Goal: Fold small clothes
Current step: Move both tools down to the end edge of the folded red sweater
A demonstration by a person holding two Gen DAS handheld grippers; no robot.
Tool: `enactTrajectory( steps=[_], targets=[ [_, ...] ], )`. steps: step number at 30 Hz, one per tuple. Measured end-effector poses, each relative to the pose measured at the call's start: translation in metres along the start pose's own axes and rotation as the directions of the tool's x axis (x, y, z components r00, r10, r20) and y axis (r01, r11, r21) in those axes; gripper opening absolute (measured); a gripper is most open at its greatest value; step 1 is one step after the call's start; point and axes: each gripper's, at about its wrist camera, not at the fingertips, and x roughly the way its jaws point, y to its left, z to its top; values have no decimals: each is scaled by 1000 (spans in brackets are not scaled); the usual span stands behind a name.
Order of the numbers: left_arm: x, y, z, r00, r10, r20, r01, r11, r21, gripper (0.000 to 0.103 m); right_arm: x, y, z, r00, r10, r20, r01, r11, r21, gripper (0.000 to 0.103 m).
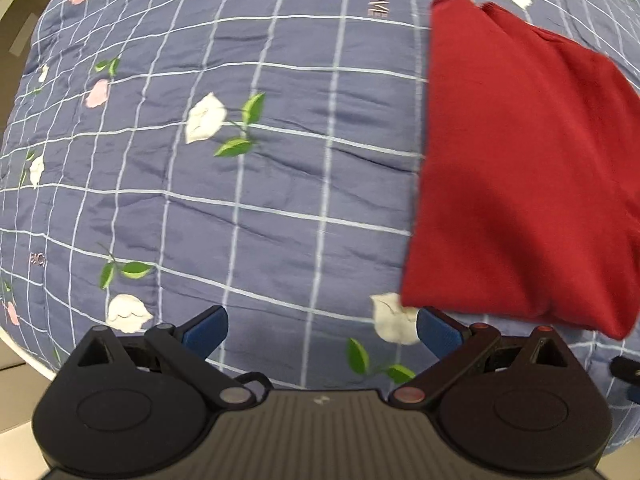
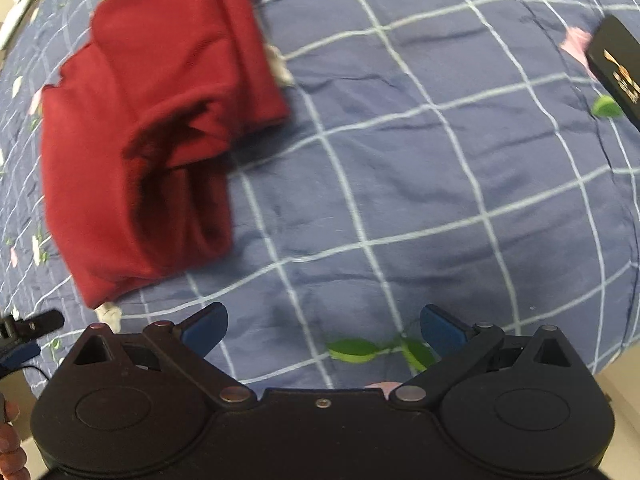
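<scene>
A dark red garment (image 1: 516, 168) lies folded into a thick stack on the blue checked bedspread (image 1: 260, 184), at the right of the left wrist view. In the right wrist view the same garment (image 2: 152, 128) lies at the upper left, its layered folded edges facing me. My left gripper (image 1: 322, 330) is open and empty, its right fingertip just below the garment's near corner. My right gripper (image 2: 322, 328) is open and empty over bare bedspread (image 2: 400, 184), to the right of the garment.
A black box with gold print (image 2: 618, 64) lies at the right edge of the bedspread. The left gripper's tip (image 2: 30, 326) shows at the lower left of the right wrist view. The bed's edge runs along the left (image 1: 16, 36).
</scene>
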Motion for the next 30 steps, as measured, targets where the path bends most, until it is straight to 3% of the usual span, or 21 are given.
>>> enactTrajectory(
  steps=[4, 9, 12, 14, 20, 30],
  targets=[
    [-4, 13, 15, 999, -22, 29, 24, 999, -46, 102, -12, -5, 2, 996, -43, 82, 40, 999, 28, 102],
    [-9, 19, 38, 996, -33, 83, 41, 995, -95, 102, -39, -5, 14, 957, -108, 271, 100, 994, 43, 102],
    [-8, 14, 56, 994, -34, 102, 42, 996, -78, 102, -49, 0, 23, 933, -92, 349, 78, 996, 51, 102],
    [-10, 11, 66, 991, -56, 119, 64, 995, -70, 102, -53, 7, 34, 924, -34, 381, 23, 999, 34, 102],
    [-11, -3, 96, 977, -140, 160, 145, 989, -24, 102, -42, 40, 69, 920, 96, 380, -76, 995, -67, 102],
    [16, -31, 119, 974, -198, 110, 192, 980, 61, 102, 2, 78, 118, 950, 126, 285, -116, 992, -51, 102]
  ],
)
